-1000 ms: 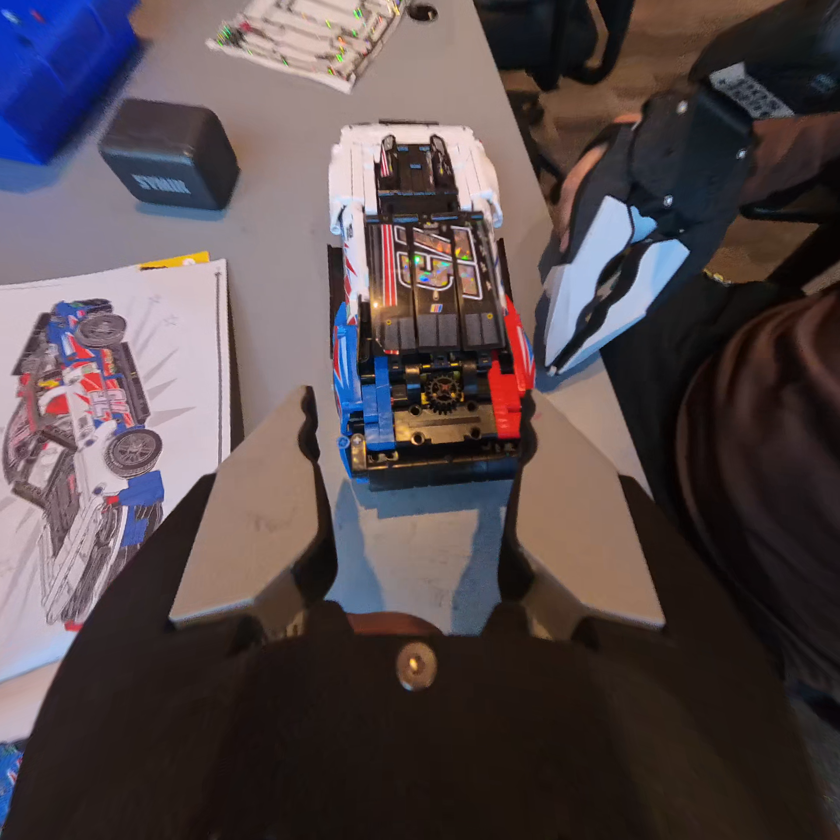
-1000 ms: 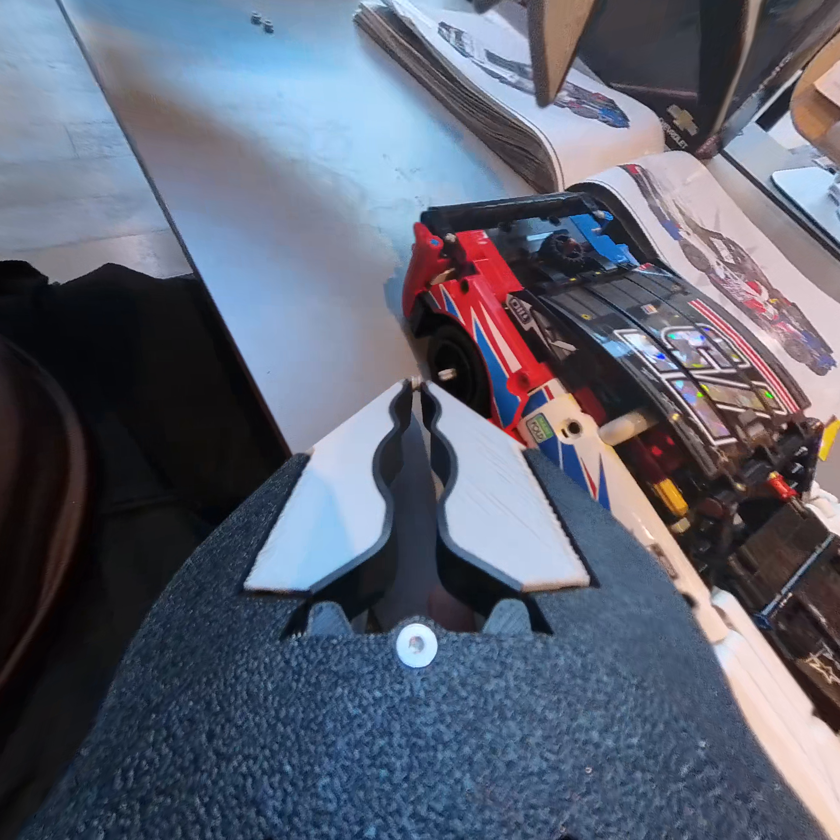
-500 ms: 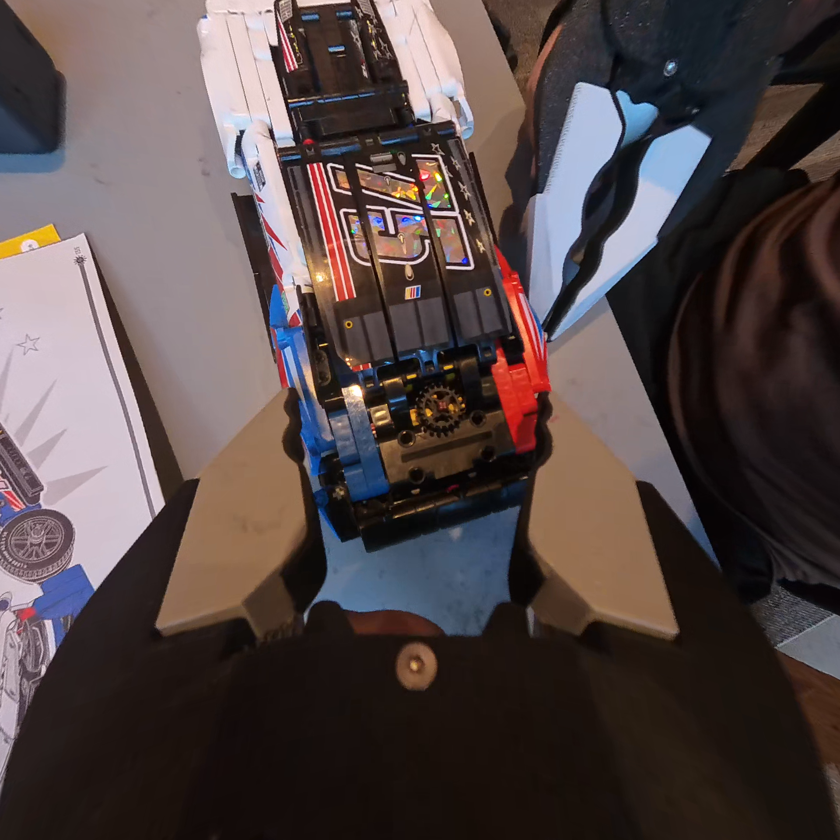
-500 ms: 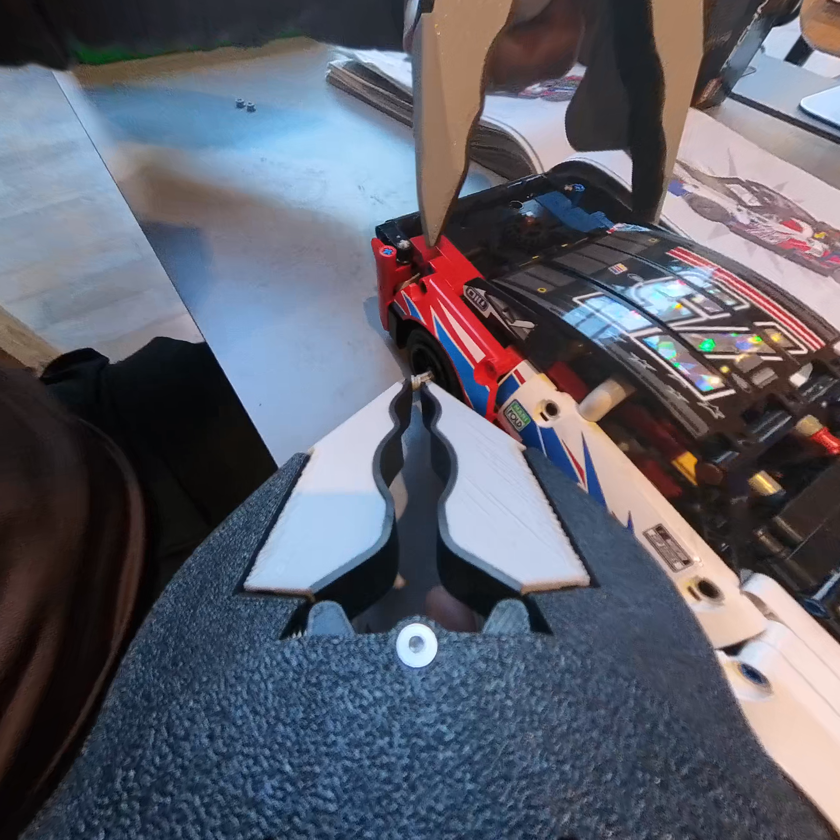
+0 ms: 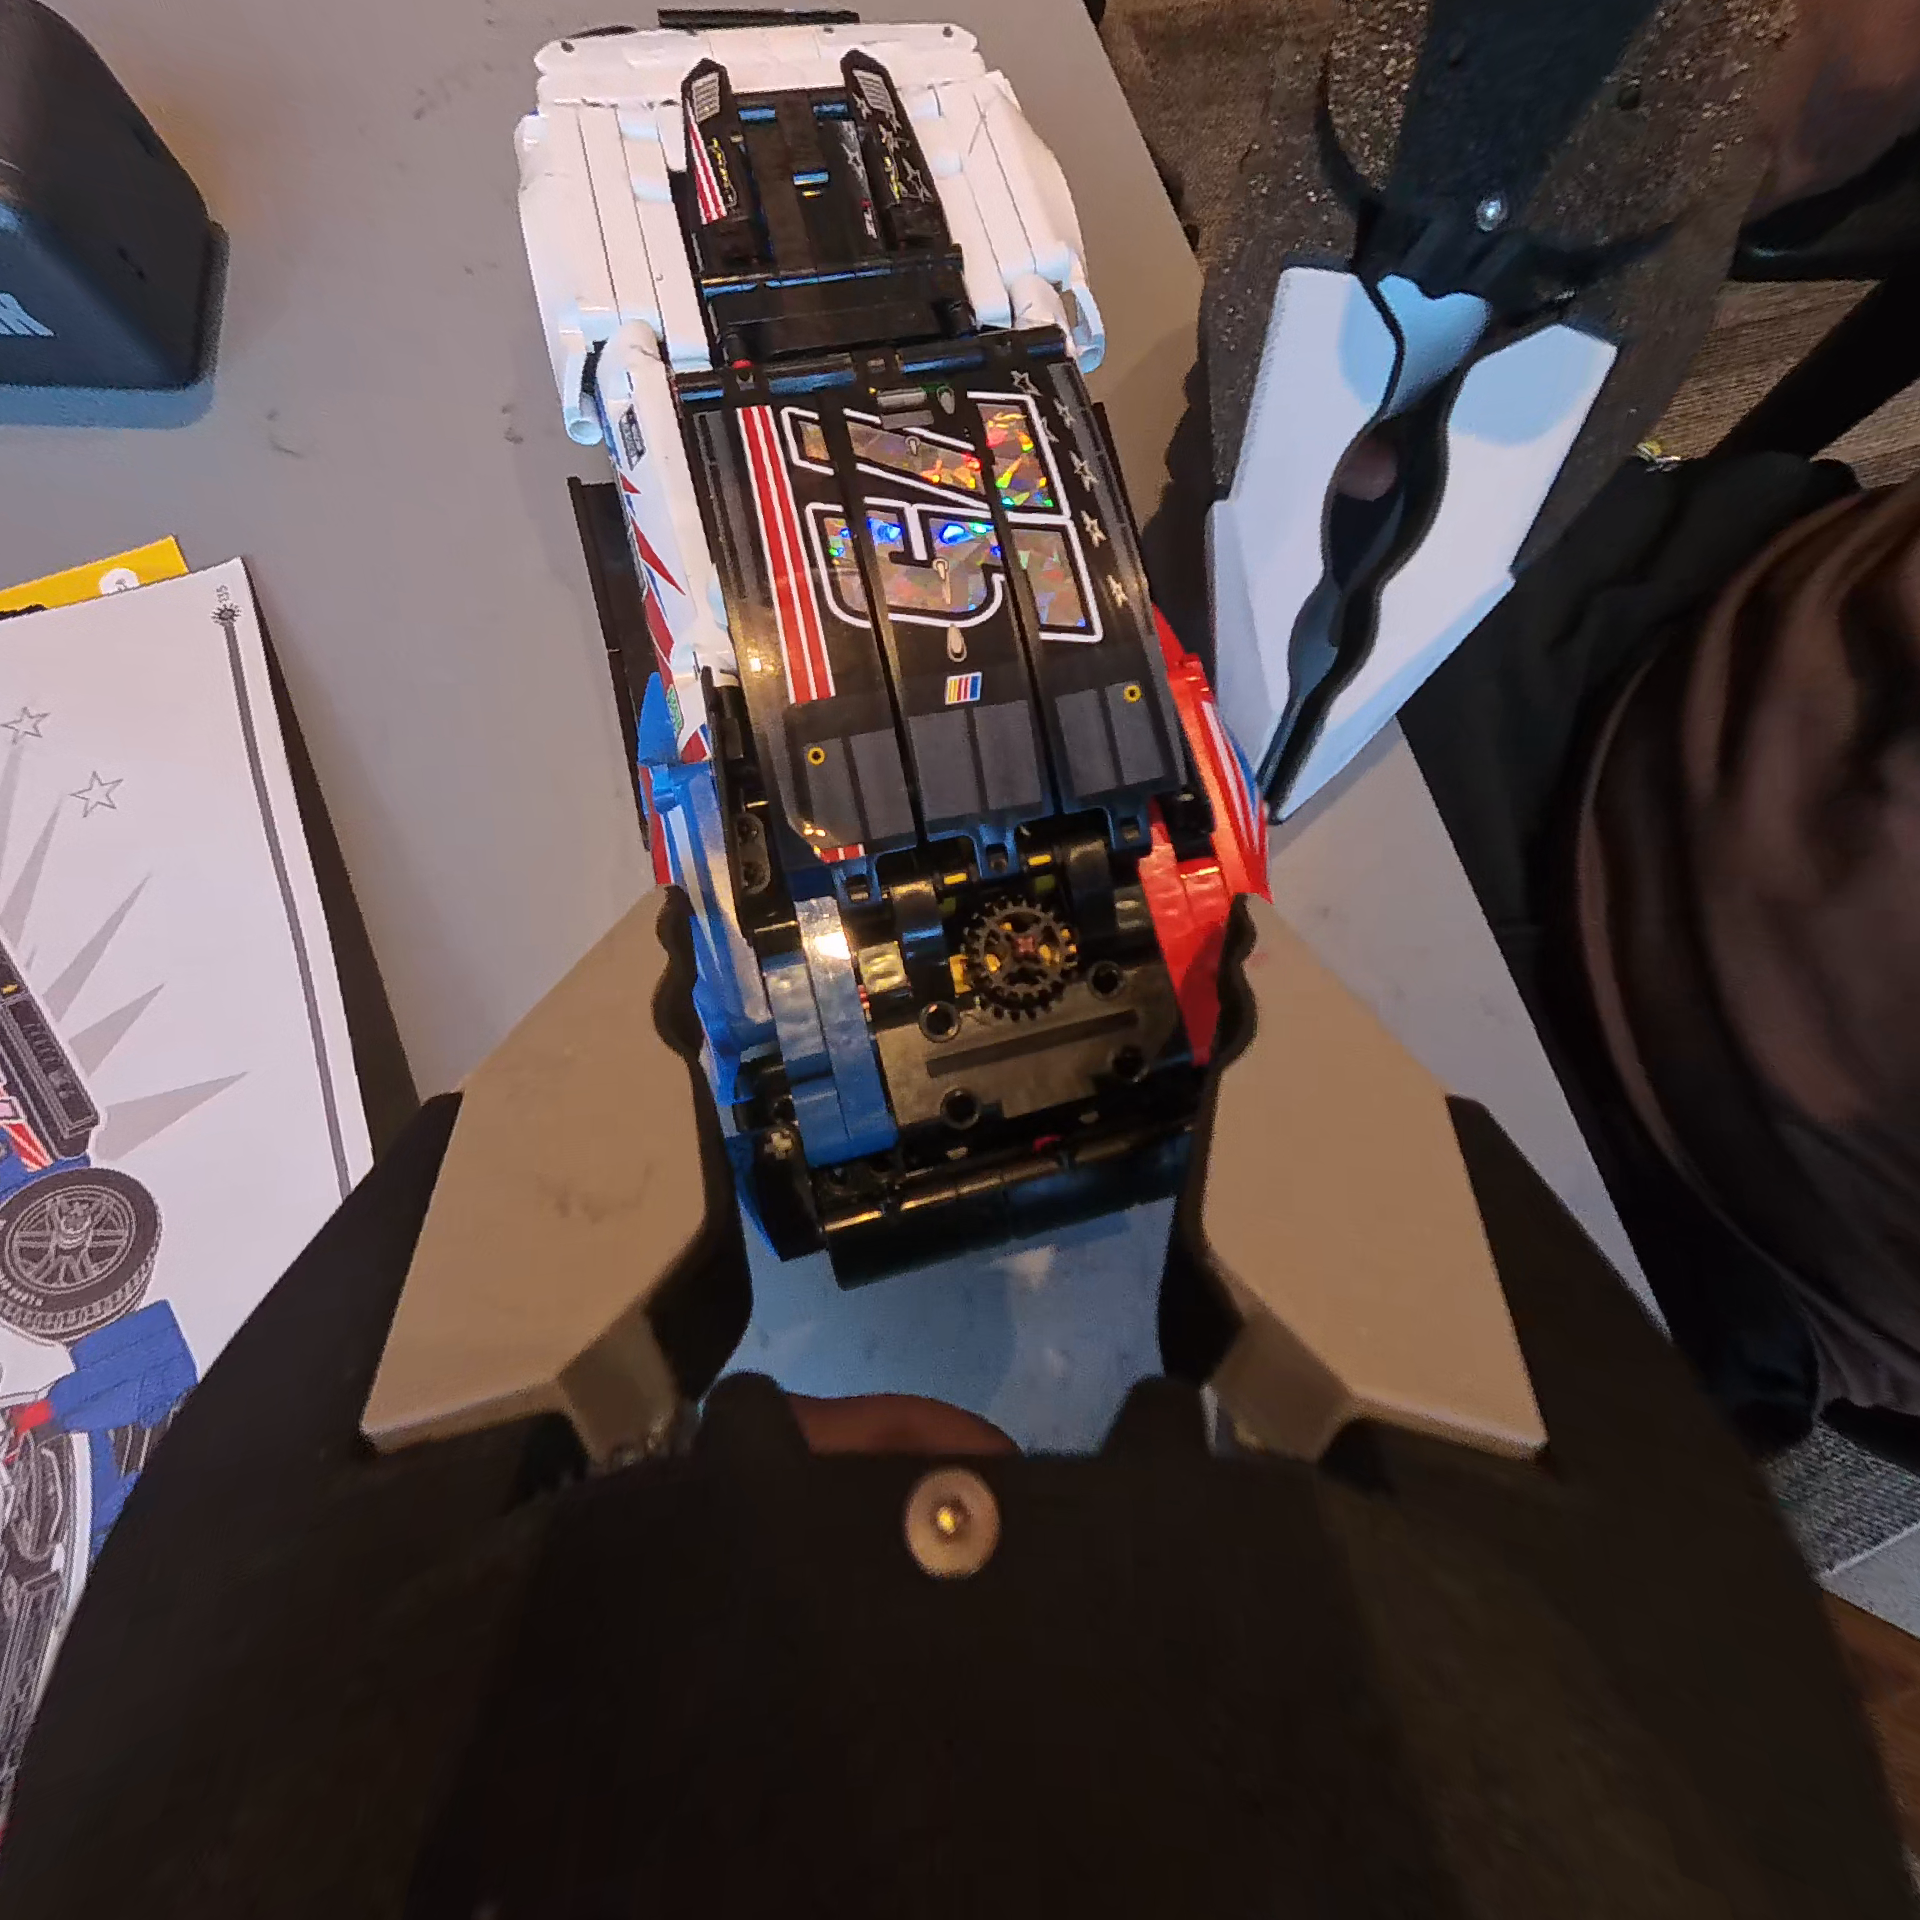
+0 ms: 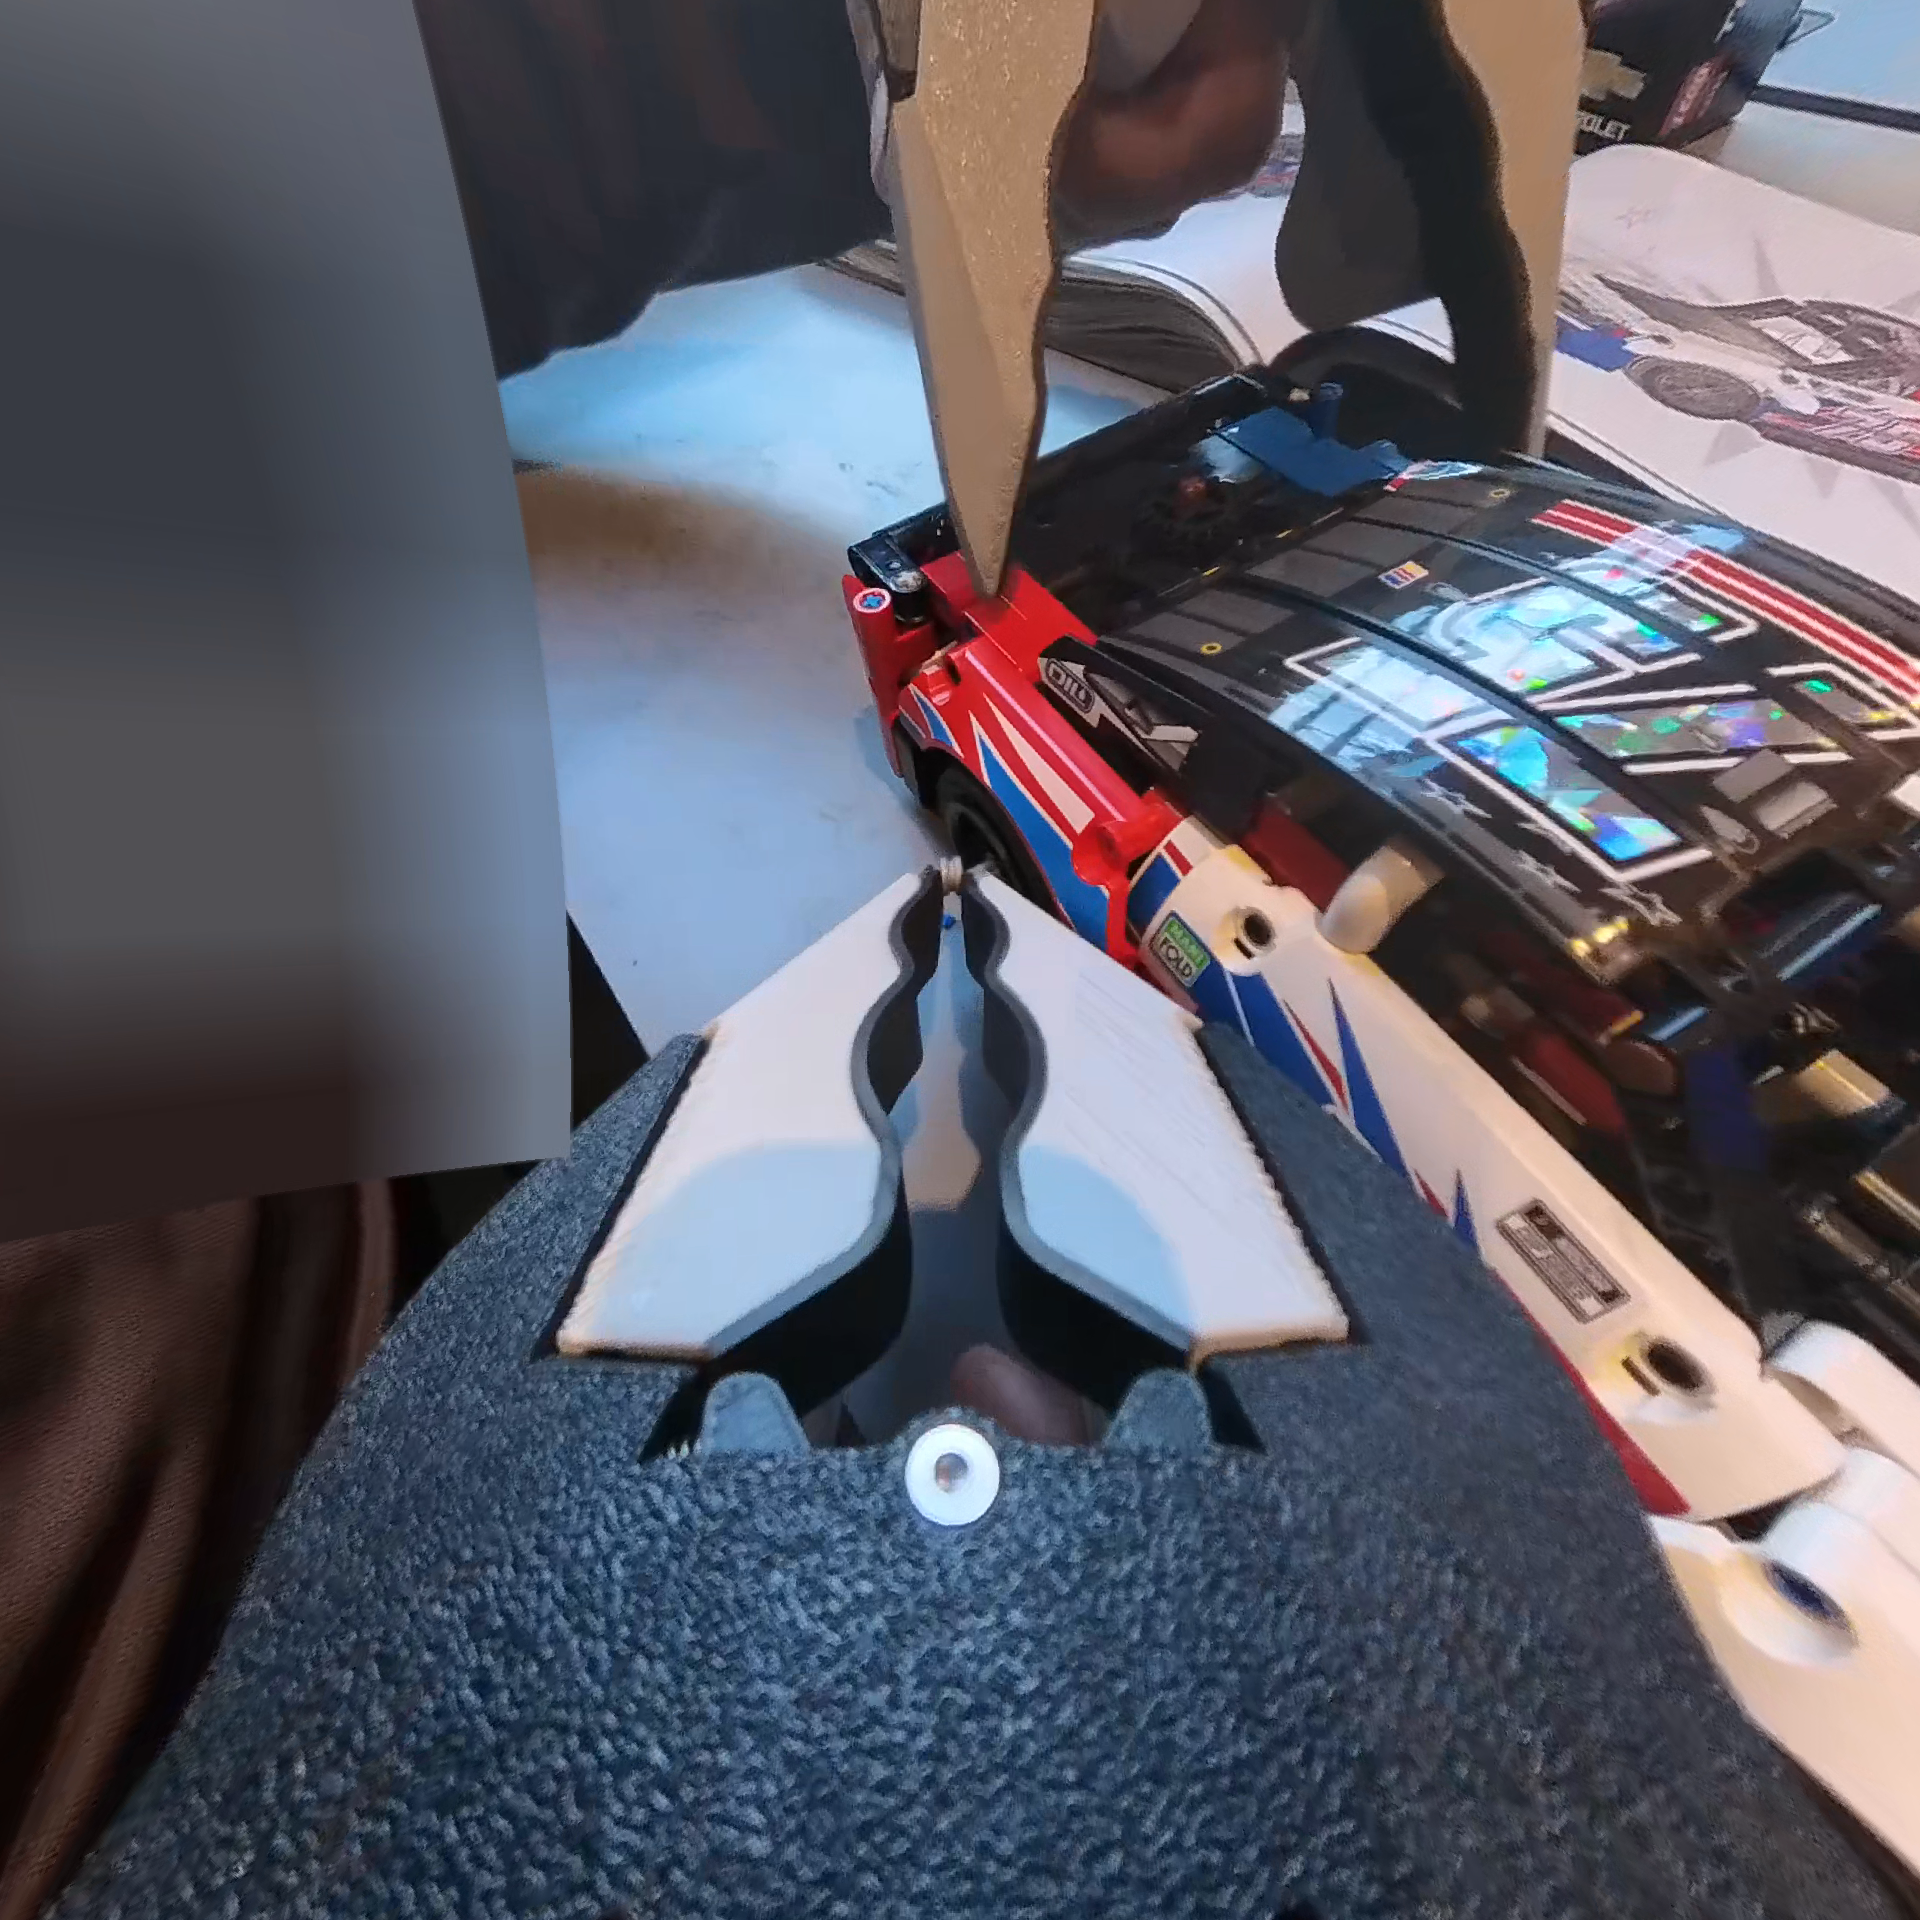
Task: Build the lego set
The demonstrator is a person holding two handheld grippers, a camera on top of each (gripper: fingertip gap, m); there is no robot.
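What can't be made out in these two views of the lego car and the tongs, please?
- Left wrist view: whether the left tongs squeeze the lego car; their tips cover the contact.
- Right wrist view: the pale bit at the right tongs tips is too small to identify.
- Right wrist view: the upper left lies behind a blur patch.

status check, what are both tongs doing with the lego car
Left tongs straddle the lego car tail, fingers at both flanks. Right tongs pinch a small pale pin beside the rear wheel arch. Nothing blocking.
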